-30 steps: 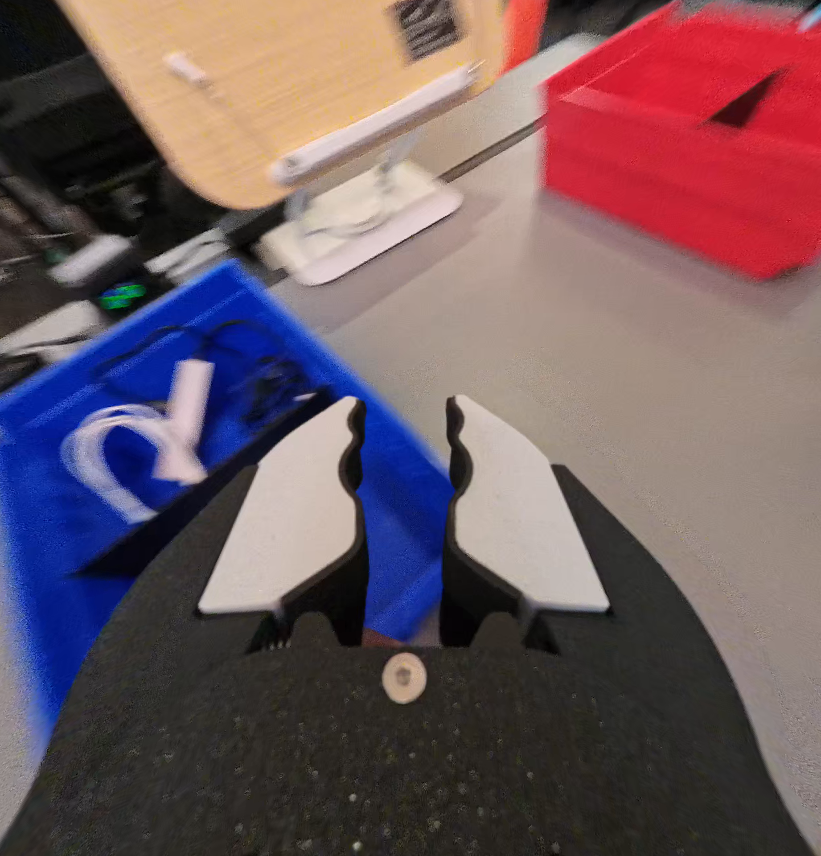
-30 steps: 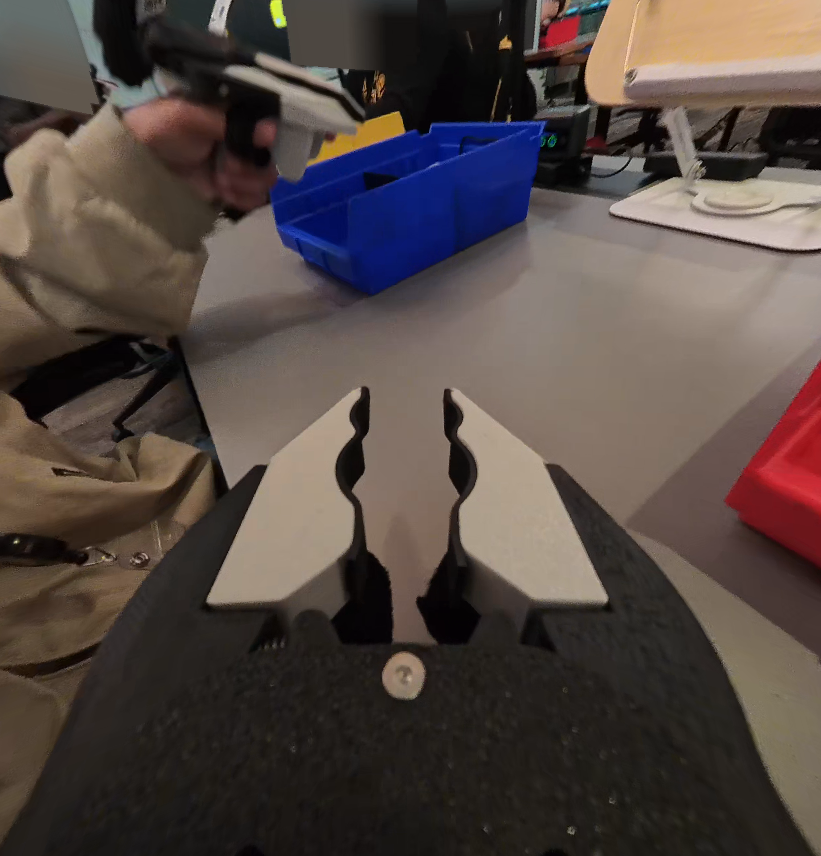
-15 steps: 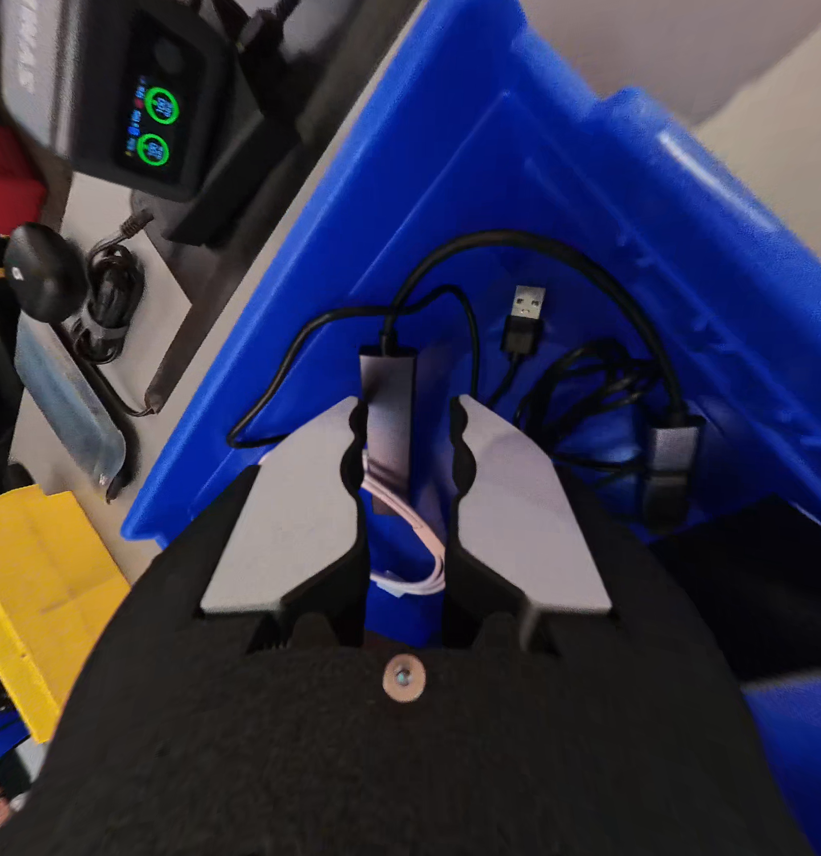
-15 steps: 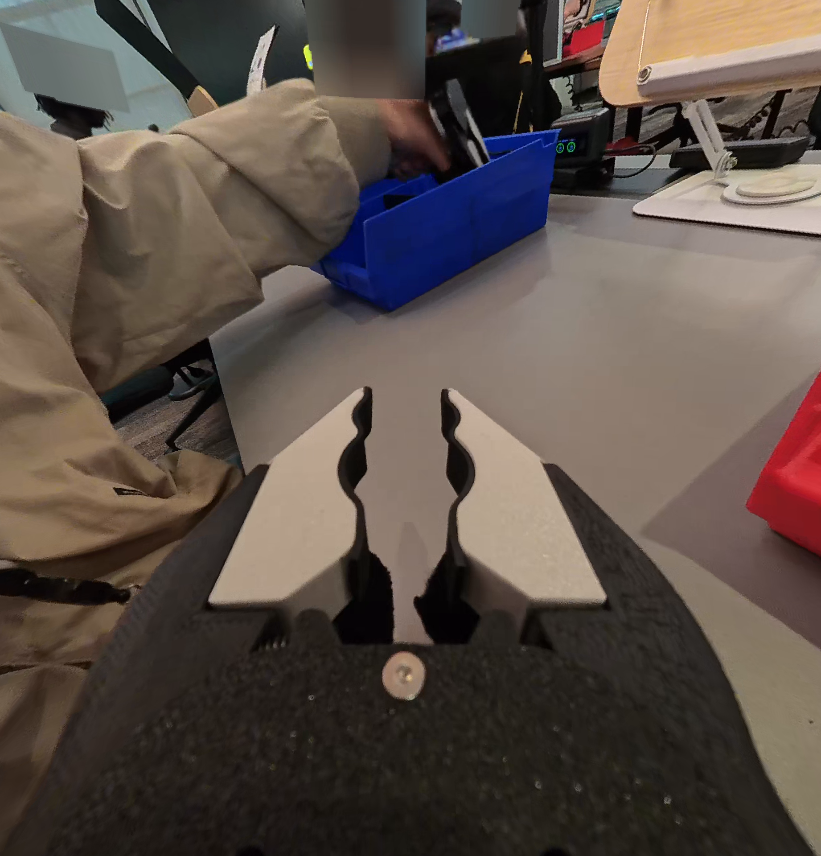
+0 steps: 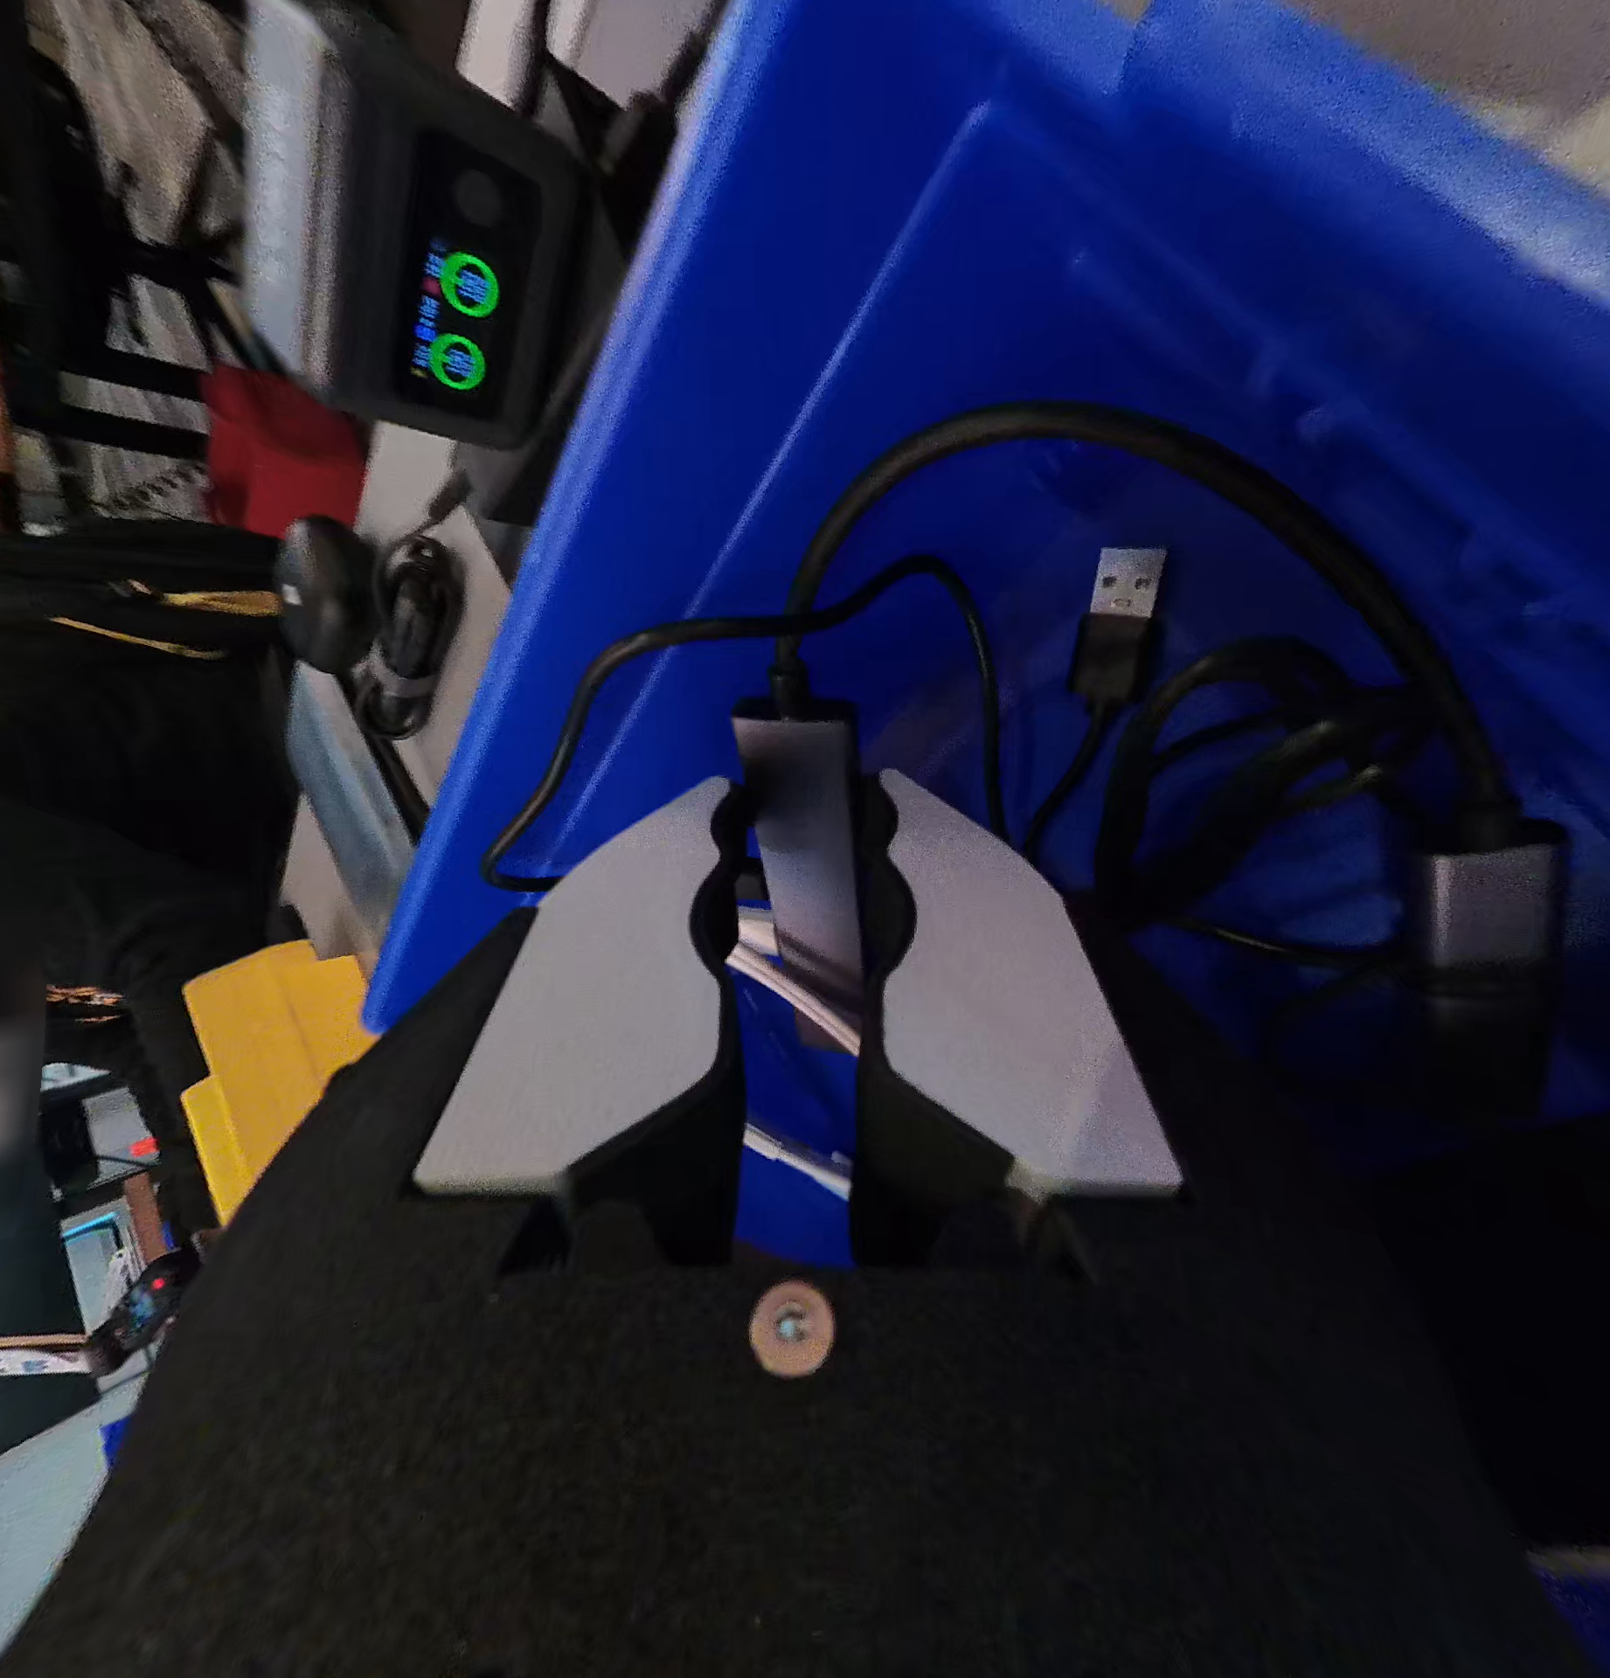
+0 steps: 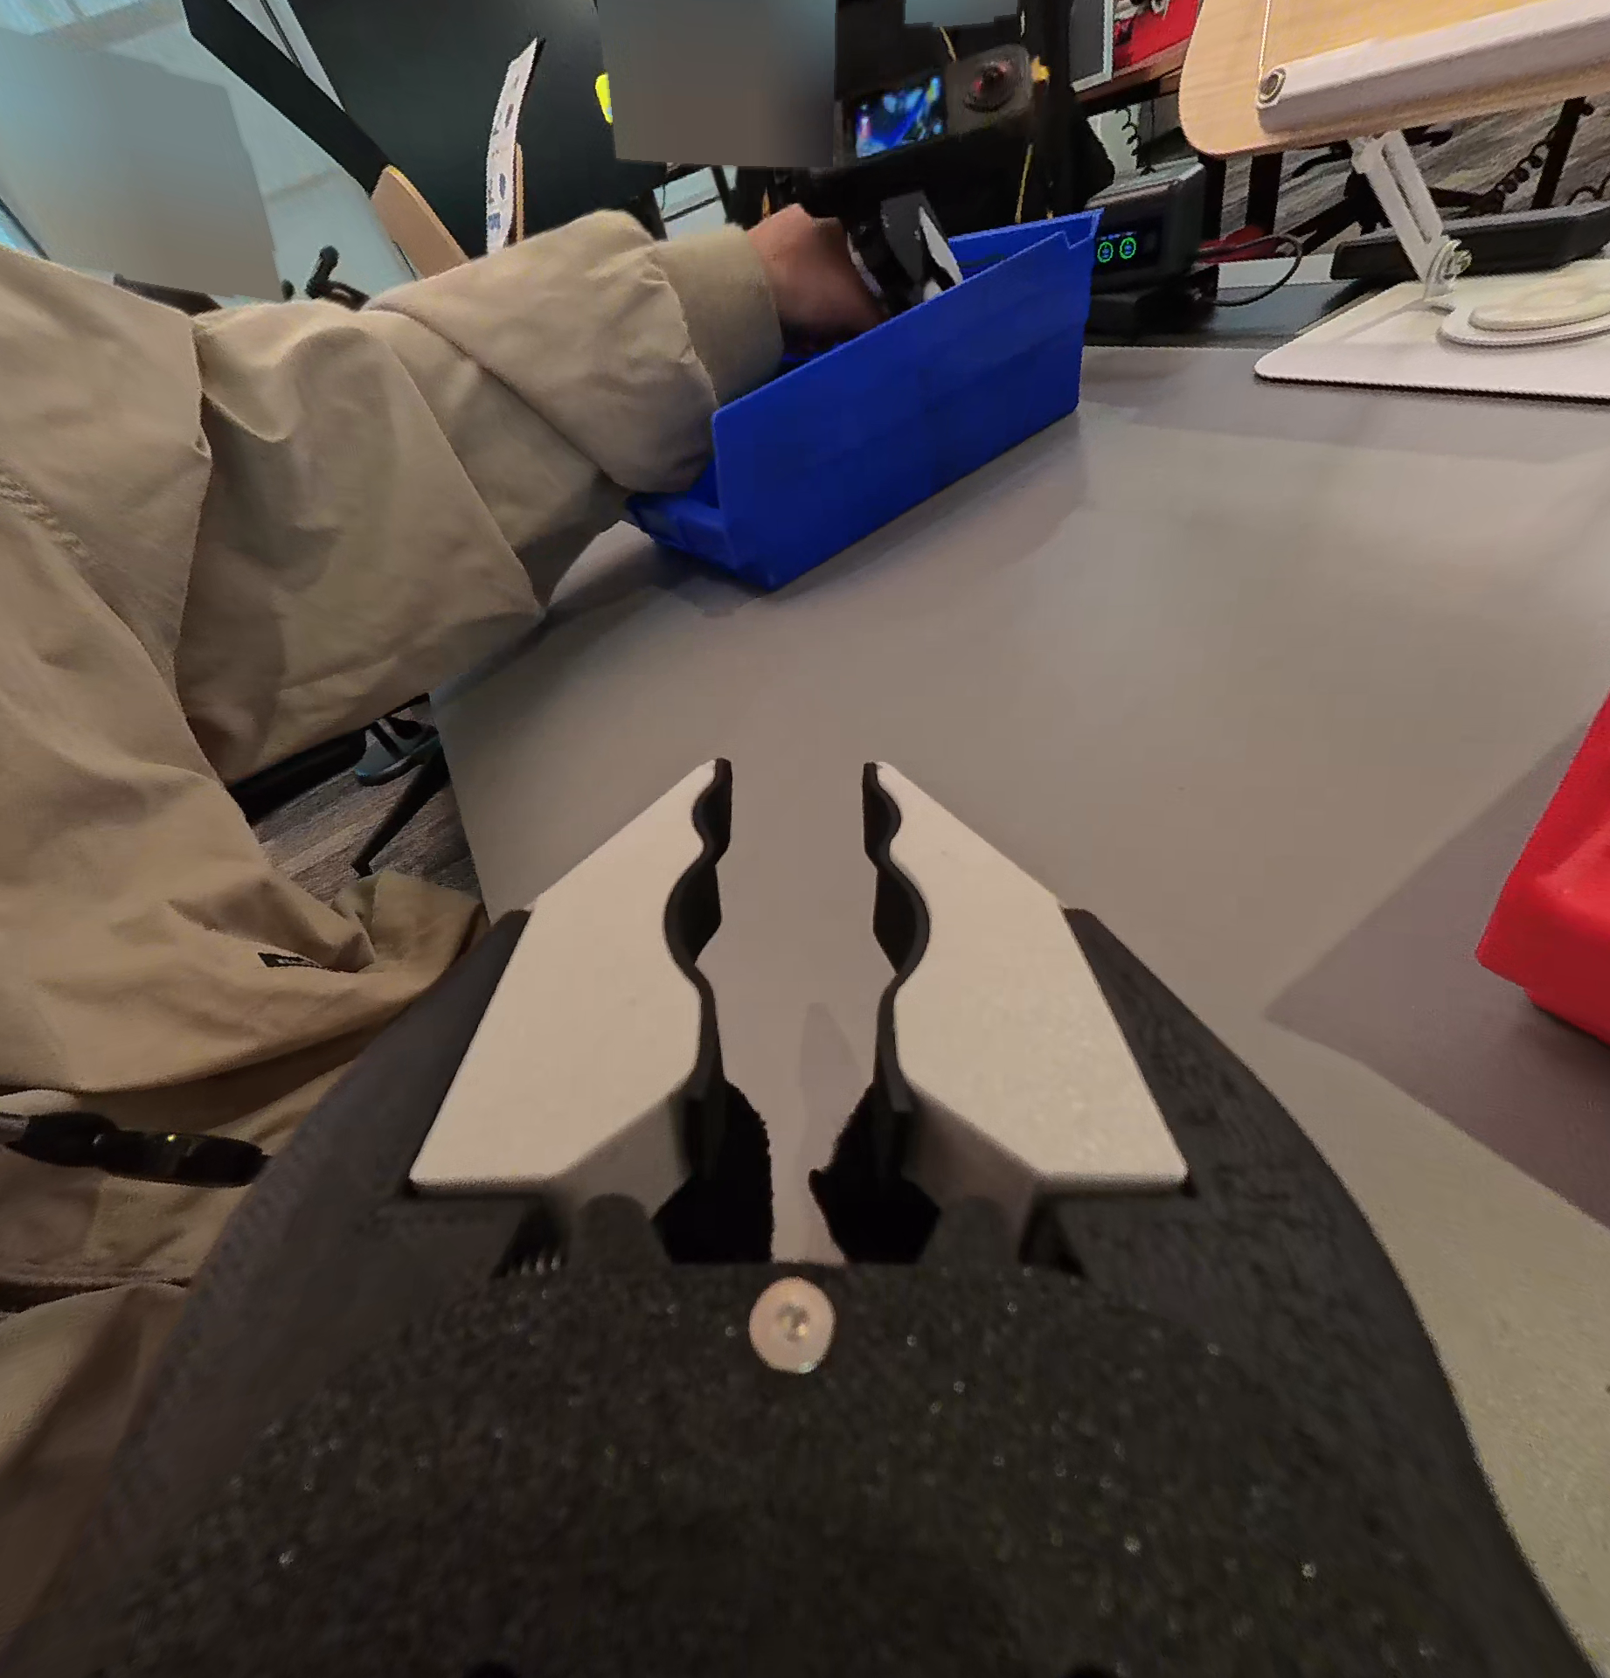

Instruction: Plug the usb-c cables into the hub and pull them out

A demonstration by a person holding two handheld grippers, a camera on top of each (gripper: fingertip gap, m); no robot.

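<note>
My left gripper (image 5: 806,790) is inside the blue bin (image 5: 1237,272). Its fingers are closed against both sides of a slim grey hub (image 5: 806,872) with a black lead at its far end. A white cable (image 5: 783,976) lies under the hub. A second grey hub (image 5: 1482,917), a loose USB plug (image 5: 1124,590) and tangled black cables (image 5: 1237,754) lie to the right in the bin. My right gripper (image 6: 797,781) is open and empty above the grey table (image 6: 1237,681). From the right wrist view, the left gripper (image 6: 910,259) shows far off in the bin (image 6: 919,436).
A person's beige sleeve (image 6: 329,454) reaches across the left to the bin. A red bin (image 6: 1582,908) stands at the right. A white stand base (image 6: 1464,318) is at the back right. A black device with green dials (image 5: 456,318) and a yellow bin (image 5: 266,1044) sit beyond the blue bin. Tip to tip, the grippers are about 50 cm apart. My left tips are roughly 6 cm from the loose USB plug (image 5: 1124,590).
My left gripper swung from over the table down into the blue bin, then narrowed its fingers onto the grey hub. The right gripper stayed open over the table, shifting only slightly.
</note>
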